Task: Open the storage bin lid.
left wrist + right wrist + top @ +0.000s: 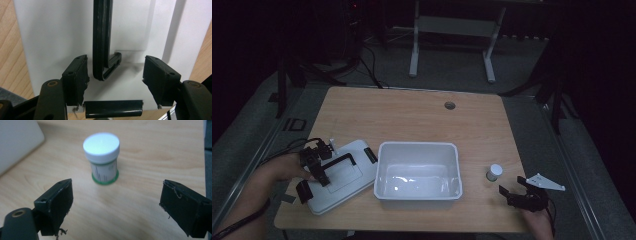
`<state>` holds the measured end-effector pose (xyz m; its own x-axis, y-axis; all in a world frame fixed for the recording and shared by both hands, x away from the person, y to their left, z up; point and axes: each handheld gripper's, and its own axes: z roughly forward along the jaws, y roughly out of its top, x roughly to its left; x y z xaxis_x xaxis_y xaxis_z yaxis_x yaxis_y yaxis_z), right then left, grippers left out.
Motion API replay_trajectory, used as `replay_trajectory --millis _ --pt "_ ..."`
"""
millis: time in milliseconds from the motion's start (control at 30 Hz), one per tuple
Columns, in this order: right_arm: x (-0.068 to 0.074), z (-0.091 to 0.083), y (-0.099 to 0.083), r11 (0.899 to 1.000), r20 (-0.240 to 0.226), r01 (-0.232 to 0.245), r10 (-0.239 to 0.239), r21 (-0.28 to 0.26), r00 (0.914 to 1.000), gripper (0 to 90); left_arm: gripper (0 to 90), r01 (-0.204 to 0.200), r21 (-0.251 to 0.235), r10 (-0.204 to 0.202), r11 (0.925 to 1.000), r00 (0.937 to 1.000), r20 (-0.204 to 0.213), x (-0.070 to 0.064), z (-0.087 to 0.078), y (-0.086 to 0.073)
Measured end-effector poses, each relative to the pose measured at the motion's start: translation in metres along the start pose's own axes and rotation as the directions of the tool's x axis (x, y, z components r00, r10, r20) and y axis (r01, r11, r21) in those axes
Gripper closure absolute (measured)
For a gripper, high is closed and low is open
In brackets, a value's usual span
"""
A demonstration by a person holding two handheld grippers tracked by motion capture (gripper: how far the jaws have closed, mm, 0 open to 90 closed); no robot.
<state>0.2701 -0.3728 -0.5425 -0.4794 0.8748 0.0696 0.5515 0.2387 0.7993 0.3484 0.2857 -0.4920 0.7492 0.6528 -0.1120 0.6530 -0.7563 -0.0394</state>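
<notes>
White tub [417, 172] sits between both. Left gripper [115, 75] gapes over the lid's handle [101, 37]; right gripper [122, 207], wide open, faces the nearby jar [102, 157].

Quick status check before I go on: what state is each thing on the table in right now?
Bin: open, nothing inside.
Lid: off, flat beside the bin.
Lid handle: folded flat.
Jar: capped, upright.
Left gripper: open over the handle.
Right gripper: open, short of the jar.

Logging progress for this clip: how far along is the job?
Done: the lid lies off the bin, beside it. In hand: the left gripper hangs open over the lid's handle; the right gripper, open, faces the jar. Left: grasping the jar, which stands outside the bin.
</notes>
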Motion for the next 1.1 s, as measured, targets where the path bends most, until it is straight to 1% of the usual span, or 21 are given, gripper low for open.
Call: replay_trajectory --millis 100,133,167,233,333,367,400,533,567,600,633,733,767,800,833,867,900,933,967,1000,1100 --pt "0.0 0.0 0.004 0.997 -0.002 0.028 -0.028 0.077 0.9996 10.9 36.6 0.003 -0.002 -0.003 1.0 1.0 0.007 0.0 -0.002 -0.002" --pt "0.0 0.0 0.004 0.997 -0.002 0.028 -0.028 0.077 0.9996 10.9 36.6 0.003 -0.002 -0.003 1.0 1.0 0.007 0.0 -0.002 -0.002" --pt "0.0 0.0 0.006 0.992 0.006 0.035 -0.036 0.119 0.9994 10.9 36.6 0.003 -0.002 -0.003 1.0 1.0 0.007 0.0 -0.002 -0.002" --pt "-0.001 0.0 0.012 0.977 -0.005 0.057 -0.057 0.203 0.9984 10.9 36.6 0.004 0.004 -0.004 1.0 1.0 -0.002 0.0 -0.004 -0.003" --pt "0.0 0.002 0.016 0.953 -0.018 0.092 -0.09 0.289 0.9958 10.9 36.6 0.003 0.012 -0.003 0.9999 1.0 -0.002 -0.001 -0.004 -0.005" --pt "0.0 0.002 0.016 0.953 -0.018 0.092 -0.09 0.289 0.9958 10.9 36.6 0.003 0.012 -0.003 0.9999 1.0 -0.002 -0.001 -0.004 -0.005" --pt "0.0 0.002 0.017 0.946 -0.023 0.099 -0.096 0.307 0.9951 10.9 36.6 0.005 0.01 -0.005 0.9999 1.0 -0.003 -0.001 -0.004 -0.006" --pt "0.002 0.001 0.026 0.905 -0.043 0.139 -0.134 0.401 0.9901 11.0 36.6 0.005 0.02 -0.005 0.9998 1.0 -0.004 0.0 -0.004 -0.008" --pt "0.003 0.001 0.029 0.891 -0.048 0.156 -0.15 0.427 0.9875 11.0 36.7 0.005 0.02 -0.005 0.9998 1.0 -0.004 0.0 -0.004 -0.008" --pt "0.003 0.001 0.029 0.891 -0.048 0.156 -0.15 0.427 0.9875 11.0 36.7 0.006 0.023 -0.006 0.9997 1.0 -0.003 0.0 -0.004 -0.008" --pt "0.005 0.001 0.034 0.856 -0.06 0.19 -0.184 0.48 0.9811 11.0 36.7 0.005 0.026 -0.005 0.9996 1.0 -0.002 0.0 -0.005 -0.008" --pt "0.007 0.002 0.042 0.8 -0.086 0.232 -0.222 0.554 0.9713 11.0 36.7 0.004 0.023 -0.004 0.9997 1.0 -0.005 0.0 -0.007 -0.009" --pt "0.007 0.002 0.042 0.8 -0.086 0.232 -0.222 0.554 0.9713 11.0 36.7 0.004 0.023 -0.004 0.9997 1.0 -0.005 0.0 -0.007 -0.009" --pt "0.008 0.001 0.047 0.769 -0.099 0.252 -0.24 0.587 0.9656 11.0 36.7 0.004 0.023 -0.004 0.9997 1.0 -0.006 0.0 -0.007 -0.01" --pt "0.008 0.001 0.047 0.769 -0.099 0.252 -0.24 0.587 0.9656 11.0 36.7 0.008 0.025 -0.008 0.9997 0.9999 -0.007 0.0 -0.008 -0.01" --pt "0.008 0.001 0.052 0.747 -0.114 0.262 -0.244 0.611 0.963 11.0 36.7 0.008 0.029 -0.008 0.9996 0.9999 -0.009 0.0 -0.007 -0.01" --pt "0.007 0.002 0.054 0.736 -0.12 0.265 -0.245 0.623 0.9621 11.0 36.7 0.006 0.03 -0.005 0.9995 1.0 -0.006 -0.001 -0.007 -0.011" --pt "0.007 0.002 0.054 0.736 -0.12 0.265 -0.245 0.623 0.9621 11.0 36.7 0.006 0.03 -0.005 0.9995 1.0 -0.006 -0.001 -0.007 -0.011" --pt "0.007 0.002 0.056 0.723 -0.129 0.269 -0.244 0.636 0.9612 11.0 36.7 0.006 0.03 -0.005 0.9995 1.0 -0.006 -0.001 -0.007 -0.011" --pt "0.007 0.004 0.059 0.697 -0.139 0.275 -0.246 0.662 0.9591 11.0 36.7 0.005 0.032 -0.005 0.9995 1.0 -0.003 -0.001 -0.007 -0.011" --pt "0.007 0.007 0.063 0.654 -0.157 0.283 -0.245 0.702 0.9567 11.1 36.8 0.006 0.028 -0.006 0.9996 1.0 0.0 -0.001 -0.009 -0.012"
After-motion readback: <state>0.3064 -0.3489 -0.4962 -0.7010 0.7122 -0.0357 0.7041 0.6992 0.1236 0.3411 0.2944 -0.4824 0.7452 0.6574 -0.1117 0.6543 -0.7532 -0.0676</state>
